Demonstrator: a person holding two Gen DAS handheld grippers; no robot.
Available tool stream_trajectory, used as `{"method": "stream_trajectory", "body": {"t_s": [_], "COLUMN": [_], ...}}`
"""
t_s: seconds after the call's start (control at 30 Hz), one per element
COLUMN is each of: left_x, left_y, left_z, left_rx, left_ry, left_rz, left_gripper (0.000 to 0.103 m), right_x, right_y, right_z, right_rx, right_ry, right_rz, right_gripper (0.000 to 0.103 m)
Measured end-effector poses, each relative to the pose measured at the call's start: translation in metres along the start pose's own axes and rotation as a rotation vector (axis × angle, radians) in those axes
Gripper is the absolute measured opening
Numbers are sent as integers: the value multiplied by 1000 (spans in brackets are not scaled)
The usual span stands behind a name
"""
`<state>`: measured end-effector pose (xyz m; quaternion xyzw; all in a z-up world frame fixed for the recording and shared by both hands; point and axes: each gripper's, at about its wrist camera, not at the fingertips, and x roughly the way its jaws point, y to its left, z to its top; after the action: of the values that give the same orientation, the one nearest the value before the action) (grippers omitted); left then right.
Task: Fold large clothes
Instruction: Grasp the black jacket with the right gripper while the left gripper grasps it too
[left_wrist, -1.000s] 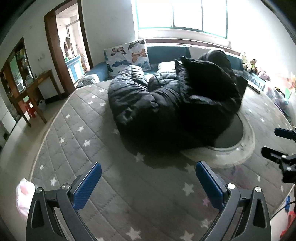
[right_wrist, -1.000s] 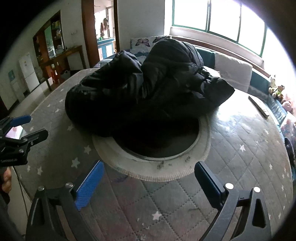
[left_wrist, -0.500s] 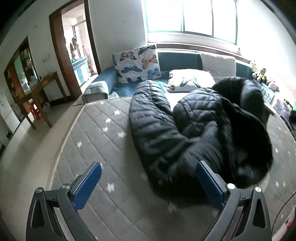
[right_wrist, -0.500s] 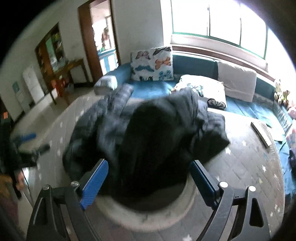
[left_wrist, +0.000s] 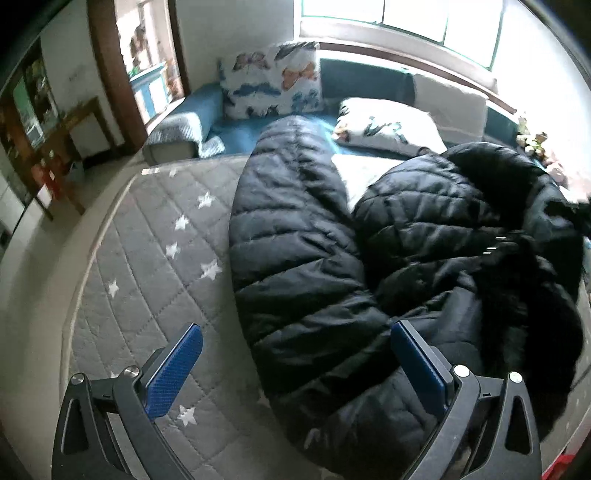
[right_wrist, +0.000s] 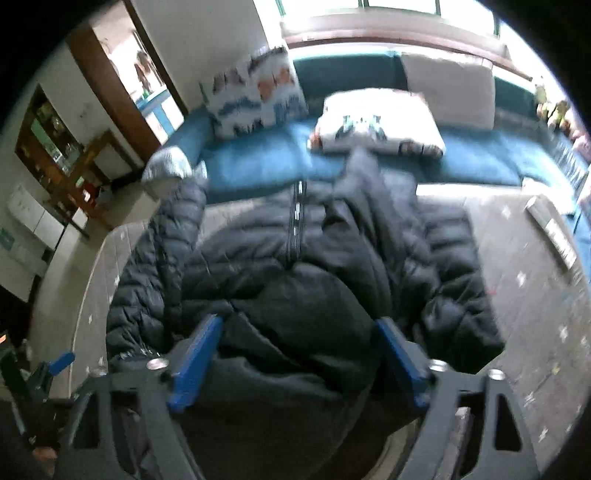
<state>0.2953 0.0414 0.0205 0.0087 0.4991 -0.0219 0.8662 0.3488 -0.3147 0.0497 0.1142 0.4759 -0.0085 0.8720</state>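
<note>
A large black quilted puffer coat (left_wrist: 306, 266) lies crumpled on a grey star-patterned mattress (left_wrist: 147, 266). In the right wrist view the coat (right_wrist: 303, 258) shows its front zipper and a sleeve stretched to the far left. My left gripper (left_wrist: 295, 365) is open, its jaws wide on either side of the coat's near edge, holding nothing. My right gripper (right_wrist: 295, 362) is open low over the coat's dark hood or lining, jaws spread around the bulge. The left gripper also shows at the right wrist view's lower left (right_wrist: 48, 369).
A blue sofa (right_wrist: 258, 162) runs behind the mattress with a butterfly pillow (left_wrist: 273, 85), a white printed pillow (right_wrist: 376, 125) and a plain white cushion (right_wrist: 447, 88). A flat remote-like object (right_wrist: 554, 232) lies at far right. A doorway and wooden table stand at left.
Both grippers have moved forward and down toward the coat, which now fills the near view. The coat has spread flatter, zipper showing. Both grippers stay open.
</note>
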Motion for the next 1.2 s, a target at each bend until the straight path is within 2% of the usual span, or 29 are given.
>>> {"method": "stream_trajectory", "body": {"t_s": [0.03,0.2,0.4,0.6,0.7,0.8,0.93,1.0,1.07,1.2], "left_x": [6,23,0,-27,-28,-18,4,14,24,42], "left_y": [3,17,9,-7,-12,-15,-12,-10,-8,-7], "left_z": [-2,-24,-48,-74,-86,-96,-108,-113,-117,-118], "left_rx": [-17,-73,-16,61,63,44,-2,-42,-79,-143], "left_ry": [14,54,12,-18,-6,30,94,116,147,208], "left_rz": [-6,-62,-113,-147,-154,-150,-169,-181,-207,-241], "left_gripper": [103,103,103,103,103,103,103,103,103,103], "right_x": [-1,-30,-72,-107,-102,-89,-95,-105,-112,-104], "right_y": [-1,-9,-27,-45,-54,-60,-69,-67,-59,-37], "right_z": [-1,-24,-63,-149,-188,-214,-209,-200,-193,-157], "right_rx": [1,-56,-80,-92,-85,-110,-87,-116,-159,-212], "right_ry": [14,4,-46,-87,-42,5,16,-20,-63,-106], "right_rz": [6,-15,-28,-31,-47,-119,-115,-131,-160,-174], "right_gripper": [78,41,29,28,28,31,38,59,67,68]}}
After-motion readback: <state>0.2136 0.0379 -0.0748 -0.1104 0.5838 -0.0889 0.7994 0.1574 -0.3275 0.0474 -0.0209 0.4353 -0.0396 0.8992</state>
